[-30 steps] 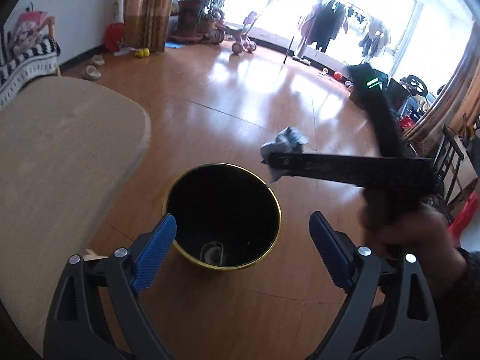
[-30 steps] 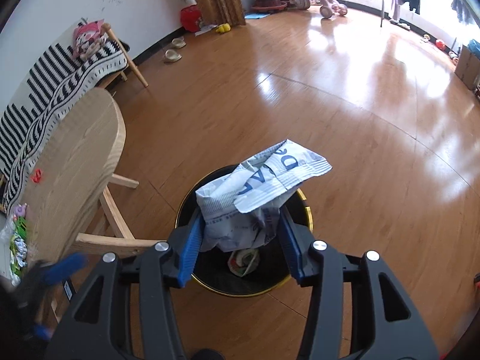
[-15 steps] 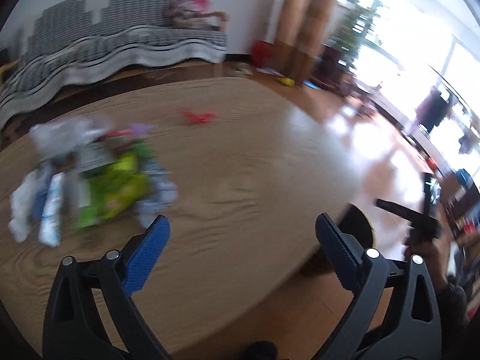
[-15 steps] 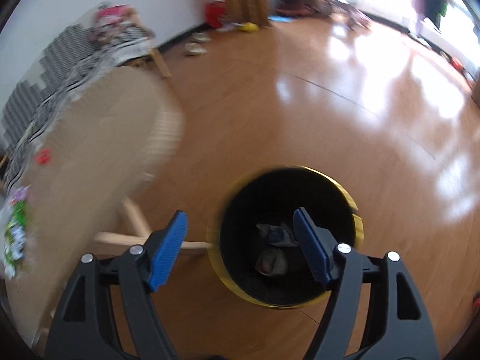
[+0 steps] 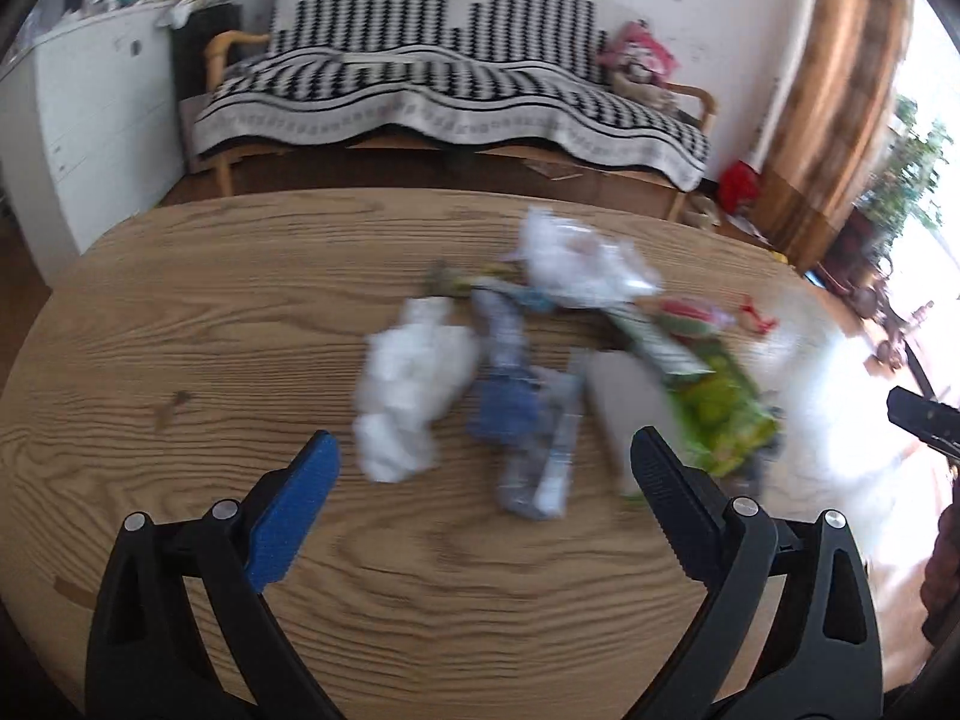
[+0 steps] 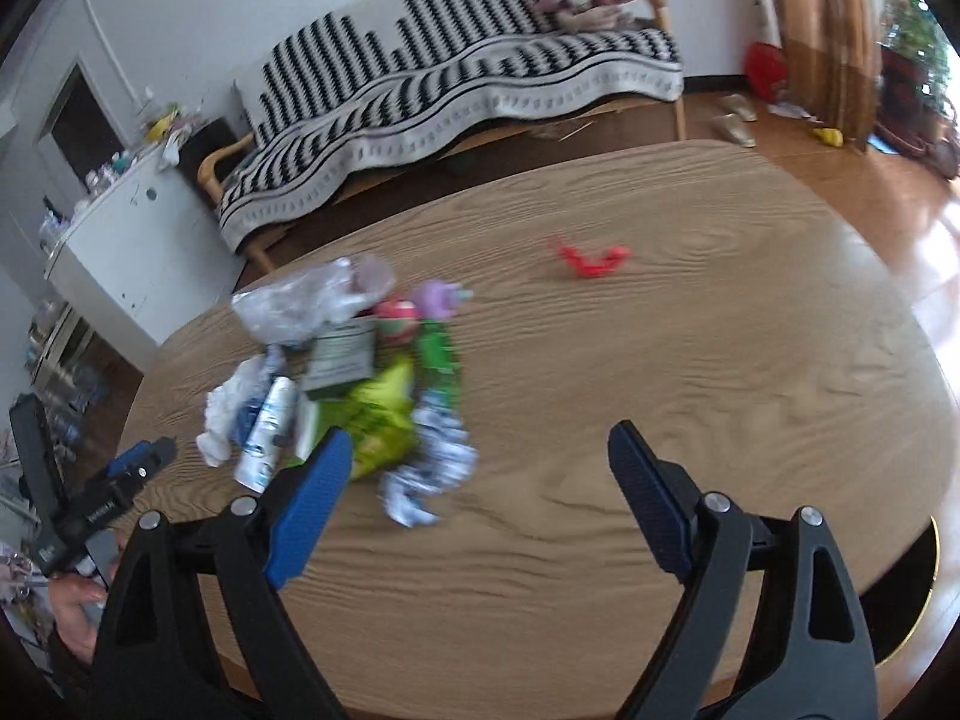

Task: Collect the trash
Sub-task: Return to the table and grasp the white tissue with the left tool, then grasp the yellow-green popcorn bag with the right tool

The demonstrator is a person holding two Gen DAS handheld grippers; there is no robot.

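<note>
- Looking down the left wrist view: the left gripper [image 5: 483,465] hangs over the wooden table [image 5: 180,312] with its jaws spread wide and nothing between them. Just ahead of the blue fingertips lies the trash pile [image 5: 558,360], blurred but readable: a crumpled white tissue [image 5: 408,384] ahead of the left finger, a blue-and-grey wrapper [image 5: 522,420] straight ahead between the two fingers, a green snack bag [image 5: 714,402] ahead of the right finger, and a clear plastic bag [image 5: 576,264] farther out. A small red scrap [image 5: 757,315] sits apart, far ahead and to the right.
- Switching to the right wrist view: the right gripper [image 6: 474,468] is also gaping wide and empty. The same pile lies ahead and off to its left; the green bag's near edge is just beside the left fingertip. The red scrap is far ahead, roughly centred. At the lower right, past the table edge, a gold rim marks the bin [image 6: 927,594].
- Progress call: plenty is left. The whole heap and the red scrap remain on the table, neither tool carries anything, and what the bin holds can't be seen from here. A fresh pick looks like the next job.
</note>
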